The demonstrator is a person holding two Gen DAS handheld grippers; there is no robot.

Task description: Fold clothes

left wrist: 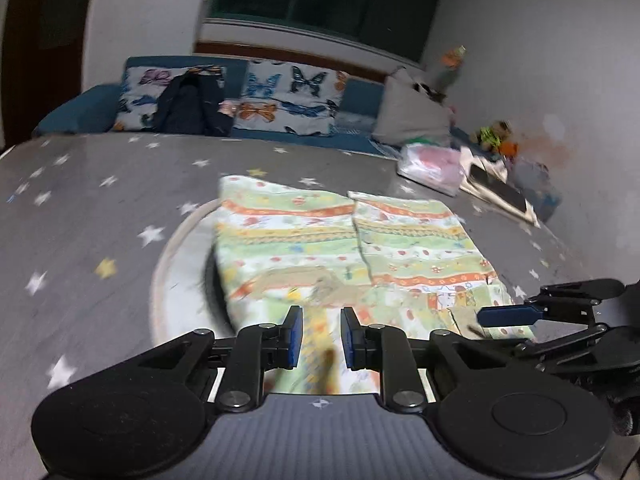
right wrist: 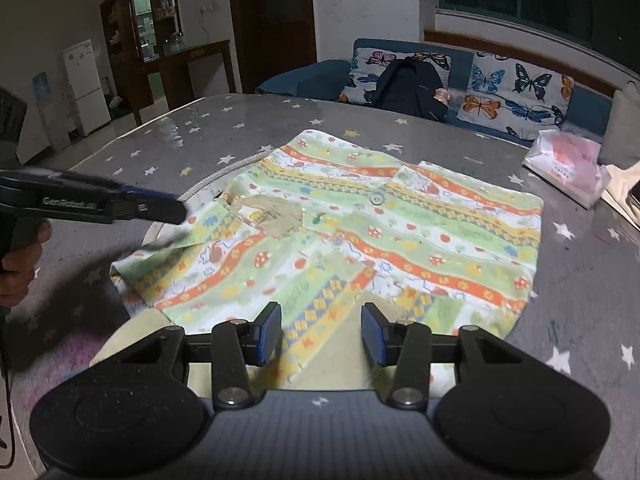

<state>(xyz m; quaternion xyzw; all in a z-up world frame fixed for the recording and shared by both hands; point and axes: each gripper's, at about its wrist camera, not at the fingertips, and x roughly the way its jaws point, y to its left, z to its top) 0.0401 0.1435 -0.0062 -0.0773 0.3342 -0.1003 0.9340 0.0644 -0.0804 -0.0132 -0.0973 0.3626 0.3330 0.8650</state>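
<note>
A soft, flannel-like shirt (right wrist: 360,232) printed in green, orange, yellow and white bands of small mushrooms and flowers lies spread on the desk (right wrist: 120,152), whose grey cloth is dotted with white and yellow stars under a glossy sheet; a round turntable rim (left wrist: 168,264) shows beneath the shirt's left edge; a tan inner collar patch (right wrist: 272,216) and a pale button (right wrist: 375,199) mark the shirt's middle. The right wrist view alone shows a white fridge (right wrist: 86,84) and dark wooden cabinets at far left, and a hand (right wrist: 24,252) gripping the left tool (right wrist: 176,210), which reaches in from the left to the shirt's near-left edge; the left wrist view, blurred, alone shows a phone-like slab (left wrist: 500,192) at far right. Both views show a blue sofa with butterfly cushions (right wrist: 516,92). The left tool's (left wrist: 322,336) blue pads stand narrowly apart with fabric between them, pressing nothing; the right tool (right wrist: 322,332) hangs released, wider, tilted down over the shirt's near hem.
</note>
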